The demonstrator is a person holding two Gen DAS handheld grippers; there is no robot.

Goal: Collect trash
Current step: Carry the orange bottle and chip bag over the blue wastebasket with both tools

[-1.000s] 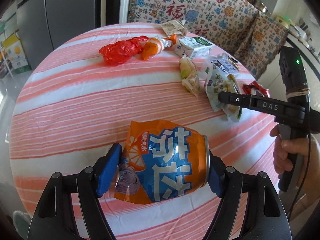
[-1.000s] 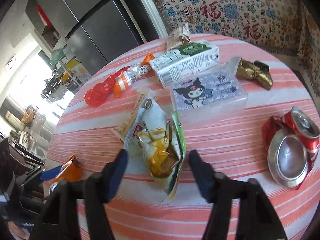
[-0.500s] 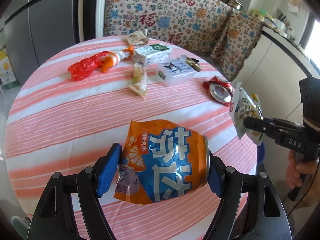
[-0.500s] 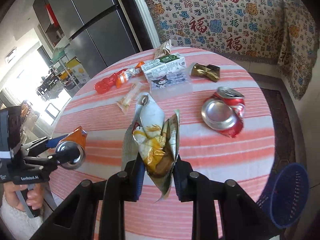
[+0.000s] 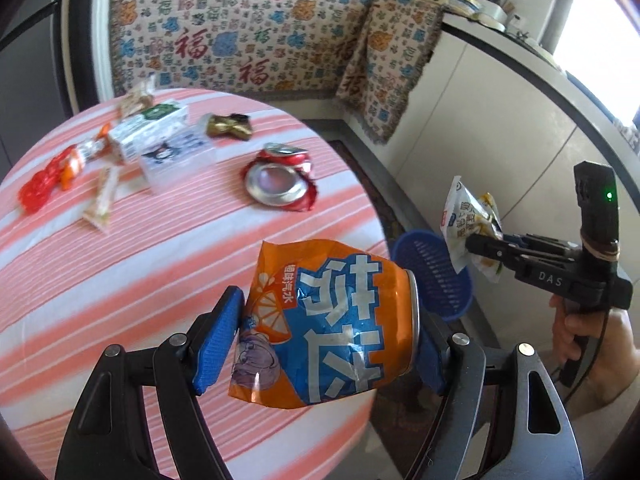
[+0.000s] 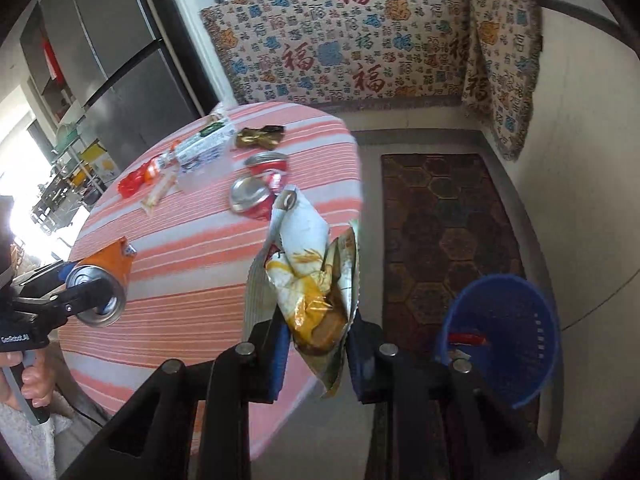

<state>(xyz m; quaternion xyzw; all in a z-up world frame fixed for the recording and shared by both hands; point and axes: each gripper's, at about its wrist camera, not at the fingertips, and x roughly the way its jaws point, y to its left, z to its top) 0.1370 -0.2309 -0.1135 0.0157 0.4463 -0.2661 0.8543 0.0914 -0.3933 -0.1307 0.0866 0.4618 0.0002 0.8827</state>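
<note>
Both hands have swung off the striped table [image 5: 120, 264]. Left gripper [image 5: 320, 344] clamps the crushed orange soda can [image 5: 332, 320]; right gripper [image 6: 316, 344] pinches the crinkled snack wrapper [image 6: 308, 280], nearing the blue plastic basket [image 6: 516, 320] on the floor, right.

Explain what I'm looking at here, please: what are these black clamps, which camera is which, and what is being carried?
There is no robot: a person holds a two-finger clamp in each hand, with a camera on each looking along its fingers.

In the left wrist view, the left gripper is clamped on a crushed orange can. The right gripper shows at the side, gripping a snack wrapper.

The right wrist view shows that same right gripper and wrapper up close. A blue basket stands on the floor beside the round striped table, with something red in it.

On the table lie a flattened red can, a carton, a gold wrapper, a red wrapper and other packets.
</note>
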